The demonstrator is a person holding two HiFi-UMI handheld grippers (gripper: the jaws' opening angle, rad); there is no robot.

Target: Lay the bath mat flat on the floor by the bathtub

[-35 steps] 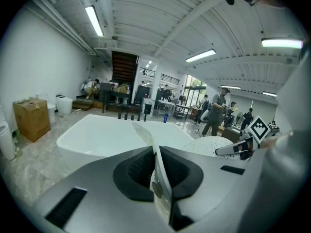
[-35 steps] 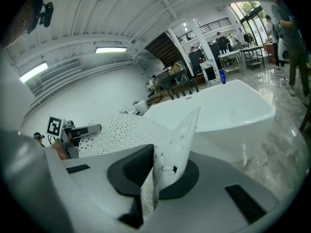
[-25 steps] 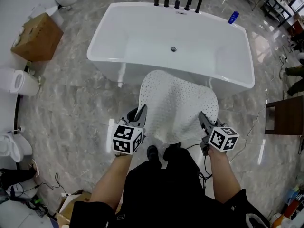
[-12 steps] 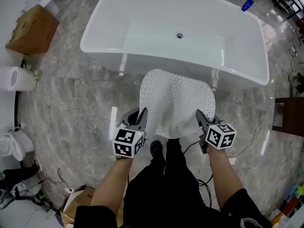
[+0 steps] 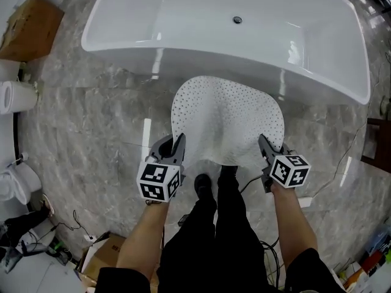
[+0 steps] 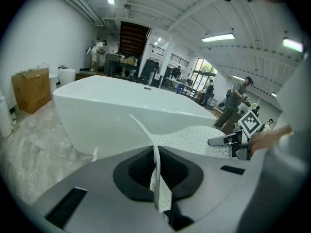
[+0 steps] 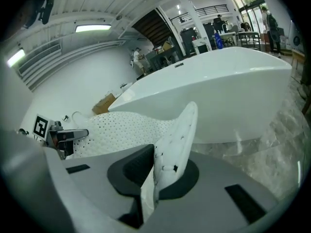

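Note:
A white perforated bath mat (image 5: 226, 124) hangs spread between my two grippers, just in front of the white bathtub (image 5: 183, 17). My left gripper (image 5: 177, 144) is shut on the mat's near left corner, and its edge (image 6: 156, 178) runs up between the jaws in the left gripper view. My right gripper (image 5: 264, 144) is shut on the near right corner, where a fold of the mat (image 7: 172, 149) stands up out of the jaws. The mat's far edge curves down toward the floor (image 5: 91, 133) by the tub's side. Its underside is hidden.
A cardboard box (image 5: 30, 17) stands at the far left, with white fixtures (image 5: 15, 96) along the left wall. Cables (image 5: 61, 224) and a small box (image 5: 104, 252) lie near left. The person's shoes (image 5: 204, 188) are just behind the mat. A dark stool (image 5: 379, 139) stands right.
Both grippers have come down toward the floor with the mat still held. The mat's far edge has dropped closer to the floor beside the tub, and the tub now fills more of the head view.

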